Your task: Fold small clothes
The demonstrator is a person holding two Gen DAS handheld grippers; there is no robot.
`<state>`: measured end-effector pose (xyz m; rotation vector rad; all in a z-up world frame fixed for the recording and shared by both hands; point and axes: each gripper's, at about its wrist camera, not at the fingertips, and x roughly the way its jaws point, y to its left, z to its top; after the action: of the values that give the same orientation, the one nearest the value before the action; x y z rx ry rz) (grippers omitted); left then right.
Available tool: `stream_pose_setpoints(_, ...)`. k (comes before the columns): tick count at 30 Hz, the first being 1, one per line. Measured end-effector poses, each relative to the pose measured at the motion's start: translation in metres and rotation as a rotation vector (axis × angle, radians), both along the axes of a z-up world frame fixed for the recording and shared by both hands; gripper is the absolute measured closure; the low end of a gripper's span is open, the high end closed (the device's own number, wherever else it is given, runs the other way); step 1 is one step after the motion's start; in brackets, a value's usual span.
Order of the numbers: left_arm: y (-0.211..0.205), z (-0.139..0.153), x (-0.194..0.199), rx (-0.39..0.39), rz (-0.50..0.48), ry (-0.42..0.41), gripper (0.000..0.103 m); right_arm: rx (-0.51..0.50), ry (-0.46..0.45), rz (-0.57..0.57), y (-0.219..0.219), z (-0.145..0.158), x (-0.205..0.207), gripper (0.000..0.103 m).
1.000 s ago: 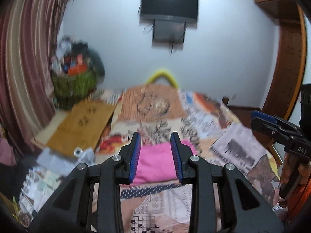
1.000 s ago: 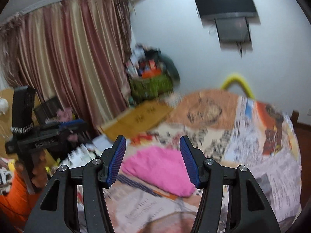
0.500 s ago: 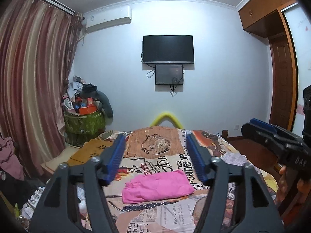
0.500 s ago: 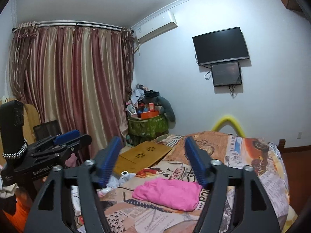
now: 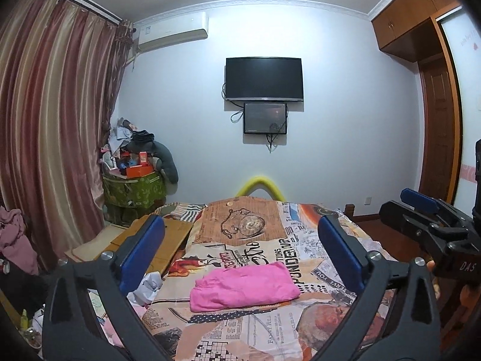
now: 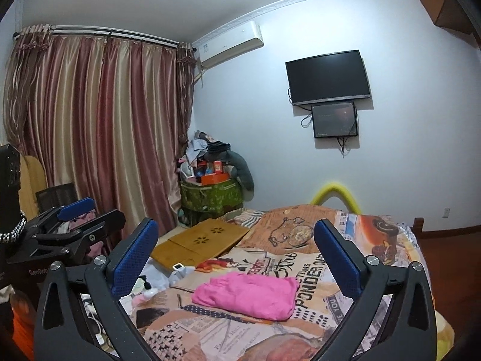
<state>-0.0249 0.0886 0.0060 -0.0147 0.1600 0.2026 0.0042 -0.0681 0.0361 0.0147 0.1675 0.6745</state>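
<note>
The folded pink cotton garment (image 5: 245,287) lies flat on the newspaper-print bedspread (image 5: 270,331), apart from both tools; the left gripper (image 5: 240,246) and right gripper (image 6: 237,248) have just been opening, jaws wide and empty; best leave the neat fold undisturbed while drawing clear.

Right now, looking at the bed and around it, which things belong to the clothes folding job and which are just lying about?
Part of the job:
- pink garment, folded on the bedspread
- left gripper, jaws just opened, nothing between them
- right gripper, the same

Just lying about:
- wooden lap desk
- green basket piled with clutter
- pump bottle
- television
</note>
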Motion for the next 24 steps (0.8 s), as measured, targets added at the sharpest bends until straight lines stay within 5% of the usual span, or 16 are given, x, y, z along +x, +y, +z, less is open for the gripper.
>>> stream_pose_setpoints(24, 0.0, -0.004, 0.002, -0.015, -0.002, 0.009, 0.0, -0.013, -0.008, -0.009, -0.003, -0.003, -0.015, 0.0)
